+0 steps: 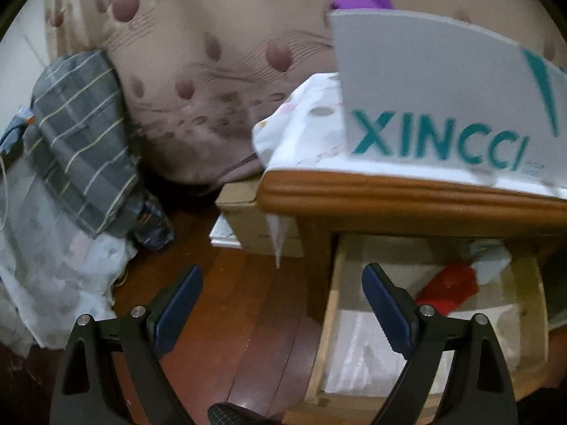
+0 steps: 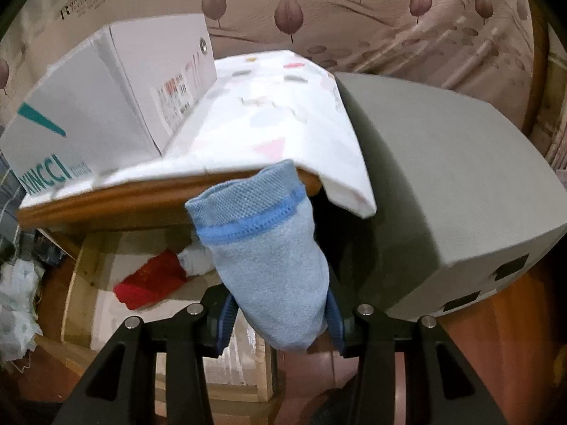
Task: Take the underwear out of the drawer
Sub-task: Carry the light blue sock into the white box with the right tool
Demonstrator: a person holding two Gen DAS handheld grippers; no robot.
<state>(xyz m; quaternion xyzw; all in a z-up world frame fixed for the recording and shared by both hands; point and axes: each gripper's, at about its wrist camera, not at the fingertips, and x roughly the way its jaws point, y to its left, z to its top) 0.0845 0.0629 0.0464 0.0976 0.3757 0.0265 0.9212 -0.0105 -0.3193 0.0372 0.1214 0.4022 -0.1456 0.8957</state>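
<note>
My right gripper [image 2: 281,313]: clamped on pale blue underwear [image 2: 269,258], above open drawer [image 2: 106,244]
My left gripper [image 1: 283,304]: jaws wide, empty

Soft, even indoor light falls from above, without glare. Deep shadow sits beneath the nightstand top [image 1: 407,194], beside the bed [image 2: 460,184]. Both fisheye views bend strongly toward dark corners. Motion blur smears the lettered box [image 1: 443,106] and surroundings.

Both the left gripper [image 1: 280,304] and the right gripper [image 2: 281,315] are built of matte black angular struts with triangular cut-outs. Round silver screw heads cap the strut joints. Ribbed dark blue pads [image 1: 384,310] line the fingers.
</note>
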